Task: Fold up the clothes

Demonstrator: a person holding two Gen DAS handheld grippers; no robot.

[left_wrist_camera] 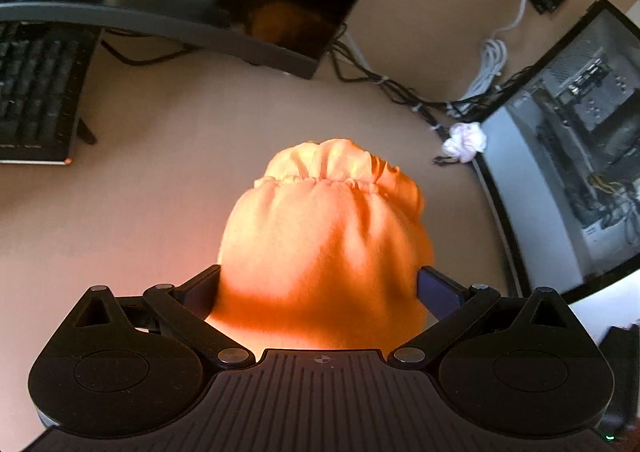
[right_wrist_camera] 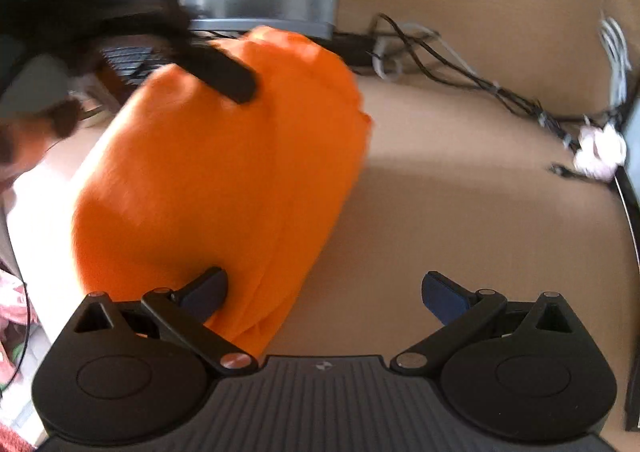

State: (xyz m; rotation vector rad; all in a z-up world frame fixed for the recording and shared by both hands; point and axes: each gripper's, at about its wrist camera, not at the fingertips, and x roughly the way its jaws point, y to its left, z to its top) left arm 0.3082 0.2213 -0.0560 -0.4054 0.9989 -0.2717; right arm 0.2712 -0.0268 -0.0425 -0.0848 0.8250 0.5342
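Resting on tan desk [left_wrist_camera: 168, 188]: orange garment [left_wrist_camera: 320, 236] | left fingers [left_wrist_camera: 200, 284] apart | right fingers [right_wrist_camera: 208, 288] apart, blurred | keyboard [left_wrist_camera: 36, 92] behind

Orange garment [right_wrist_camera: 216, 180] motion-blurred, lower end hidden.

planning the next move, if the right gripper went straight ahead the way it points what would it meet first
Probably bare desk: the right gripper is open and the orange garment hangs left of centre, brushing its left finger. Depth is unclear.
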